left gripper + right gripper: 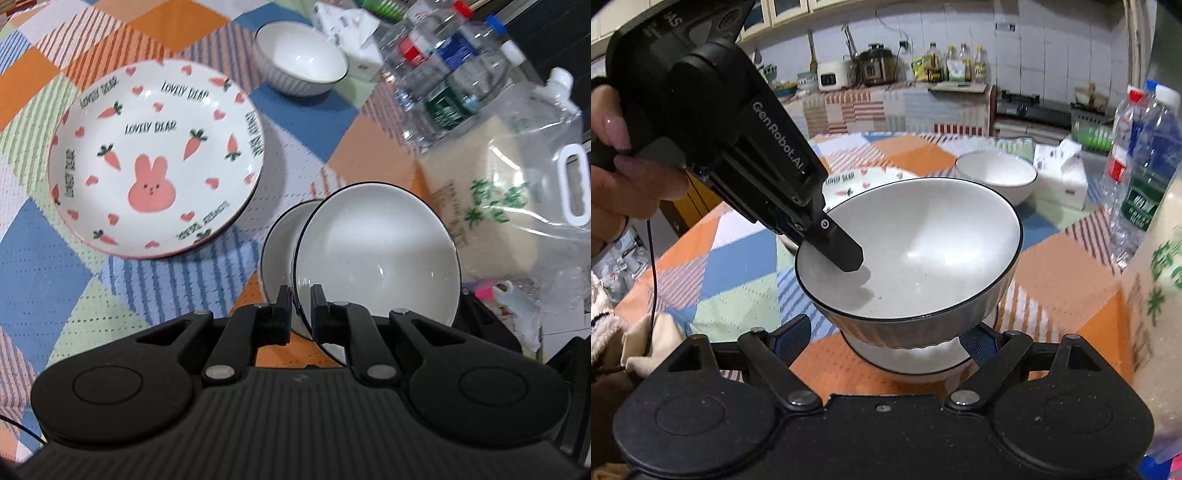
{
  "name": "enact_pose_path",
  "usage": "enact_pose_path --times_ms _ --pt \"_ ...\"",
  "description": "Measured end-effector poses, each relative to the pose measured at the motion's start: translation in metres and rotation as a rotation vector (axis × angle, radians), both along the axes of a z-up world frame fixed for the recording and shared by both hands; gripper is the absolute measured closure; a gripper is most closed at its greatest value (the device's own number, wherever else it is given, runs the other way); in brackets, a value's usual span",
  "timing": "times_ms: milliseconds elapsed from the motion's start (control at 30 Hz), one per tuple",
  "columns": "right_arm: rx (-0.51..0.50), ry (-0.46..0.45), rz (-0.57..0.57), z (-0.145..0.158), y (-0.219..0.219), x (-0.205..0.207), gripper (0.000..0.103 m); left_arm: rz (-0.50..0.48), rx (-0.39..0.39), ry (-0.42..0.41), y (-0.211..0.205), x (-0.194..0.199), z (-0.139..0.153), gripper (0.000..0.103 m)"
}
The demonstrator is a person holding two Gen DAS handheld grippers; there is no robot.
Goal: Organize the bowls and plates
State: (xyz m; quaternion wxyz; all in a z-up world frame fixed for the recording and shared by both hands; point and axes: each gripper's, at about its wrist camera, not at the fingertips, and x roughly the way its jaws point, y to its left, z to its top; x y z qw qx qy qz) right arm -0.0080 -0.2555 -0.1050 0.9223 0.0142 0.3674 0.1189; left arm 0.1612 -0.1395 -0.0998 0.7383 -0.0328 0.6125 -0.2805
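White bowl pinched by its rim above a second bowl

White glazed ceramic bowl with a thin black rim [376, 254] fills the lower centre of the left wrist view, tilted toward the camera. The left gripper [300, 312] is clamped on its near rim, one finger [319, 314] inside the bowl and the other outside. In the right wrist view the same bowl [923, 251] sits at the centre of the frame, with the left gripper reaching in from the upper left and one black finger [842, 251] lying against the inner wall. Directly beneath it is a second white bowl [916, 356], its ribbed side showing; whether the two touch is unclear.

The right gripper [886, 345] stands wide apart at the bottom of its own frame, fingers either side of the lower bowl and holding nothing.

On the patchwork tablecloth of orange, blue and green squares [55, 251], a white plate printed with a pink rabbit and carrots [155, 158] lies in the upper left of the left wrist view. A third white bowl [301, 57] sits upright at the top centre, near clear plastic water bottles [443, 74]
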Motion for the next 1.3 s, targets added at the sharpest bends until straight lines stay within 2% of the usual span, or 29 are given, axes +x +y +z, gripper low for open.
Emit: enact_pose_path --times_ms 167,467,633,867,1000,1067,1133,1300 --pt "-0.005 0.035 -0.021 -0.005 0.002 0.001 0.013 -0.05 0.09 -0.022 -0.014 -0.004 -0.008 0.094" --pt "-0.031 0.091 -0.072 -0.004 0.004 0.011 0.017 -0.048 0.153 -0.056 -0.022 -0.004 -0.008 0.093" --pt "-0.082 0.138 -0.089 -0.005 0.011 0.014 0.018 -0.036 0.172 -0.064 -0.024 -0.005 -0.016 0.093" --pt "-0.139 0.122 -0.083 -0.004 0.018 0.016 0.018 -0.024 0.197 -0.106 -0.028 -0.006 -0.019 0.09" --pt "-0.16 0.149 -0.084 0.0 0.021 0.019 0.018 -0.018 0.187 -0.101 -0.026 -0.004 -0.021 0.09" --pt "-0.191 0.155 -0.077 0.003 0.023 0.018 0.015 -0.018 0.187 -0.096 -0.026 -0.005 -0.024 0.089" --pt "-0.224 0.174 -0.07 0.004 0.025 0.016 0.016 -0.011 0.205 -0.118 -0.028 -0.008 -0.026 0.089" --pt "-0.187 0.165 -0.07 0.003 0.014 0.009 0.016 -0.044 0.22 -0.152 -0.033 -0.012 -0.024 0.088"
